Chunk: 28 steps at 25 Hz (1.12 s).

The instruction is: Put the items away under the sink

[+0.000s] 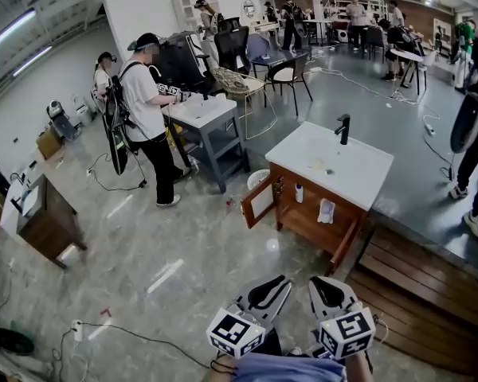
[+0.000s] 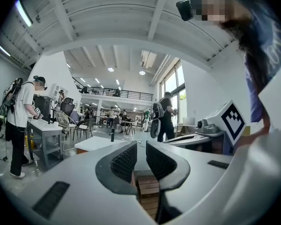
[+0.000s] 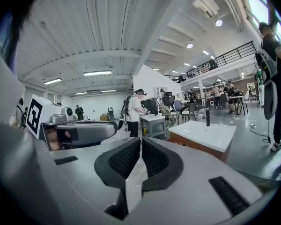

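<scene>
Open sink cabinet [image 1: 296, 218] shelf with bottle [image 1: 299, 192], white pack [image 1: 326, 211].

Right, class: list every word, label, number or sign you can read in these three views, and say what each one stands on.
No text can be read in any view.
Left gripper cube: black-and-white square pattern, no letters.
Right gripper cube: the same kind of pattern, no letters.
Small bottle in the open sink cabinet: label too small to read.
Pale print on the blue shirt: blurred, unreadable.
</scene>
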Motion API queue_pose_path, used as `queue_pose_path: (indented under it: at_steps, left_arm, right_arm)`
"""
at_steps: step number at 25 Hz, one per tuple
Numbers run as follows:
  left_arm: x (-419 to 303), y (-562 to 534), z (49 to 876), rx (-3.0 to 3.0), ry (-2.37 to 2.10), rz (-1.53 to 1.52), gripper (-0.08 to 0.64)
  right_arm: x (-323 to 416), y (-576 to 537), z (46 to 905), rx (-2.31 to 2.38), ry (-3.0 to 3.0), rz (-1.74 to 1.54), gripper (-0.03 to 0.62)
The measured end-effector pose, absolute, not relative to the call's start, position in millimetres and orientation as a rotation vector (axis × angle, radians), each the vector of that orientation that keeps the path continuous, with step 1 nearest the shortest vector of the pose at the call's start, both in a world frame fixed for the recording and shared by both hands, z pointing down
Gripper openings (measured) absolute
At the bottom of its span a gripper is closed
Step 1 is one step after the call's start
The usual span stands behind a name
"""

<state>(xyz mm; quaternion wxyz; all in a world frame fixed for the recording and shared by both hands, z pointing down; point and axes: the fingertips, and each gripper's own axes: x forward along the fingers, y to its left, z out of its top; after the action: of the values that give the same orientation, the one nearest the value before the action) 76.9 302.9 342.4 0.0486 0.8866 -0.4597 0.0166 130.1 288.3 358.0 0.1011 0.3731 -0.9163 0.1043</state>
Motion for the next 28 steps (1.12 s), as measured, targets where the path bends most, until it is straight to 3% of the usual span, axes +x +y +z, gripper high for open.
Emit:
queue_pose_path:
  at_steps: [12,28]
  left_arm:
    - [76.1,235.4,359.2,2.71,-1.291,0.093,0.057]
    - [-2.1,99.2,367.0,2.721,-1.19,0.199,0.057]
  right_arm:
    - [126.1,223.7,372.5,1.168,-2.652,0.376,0.028]
    - [58.5,84.6,385.7,1.277,-2.594,0.539,0.028]
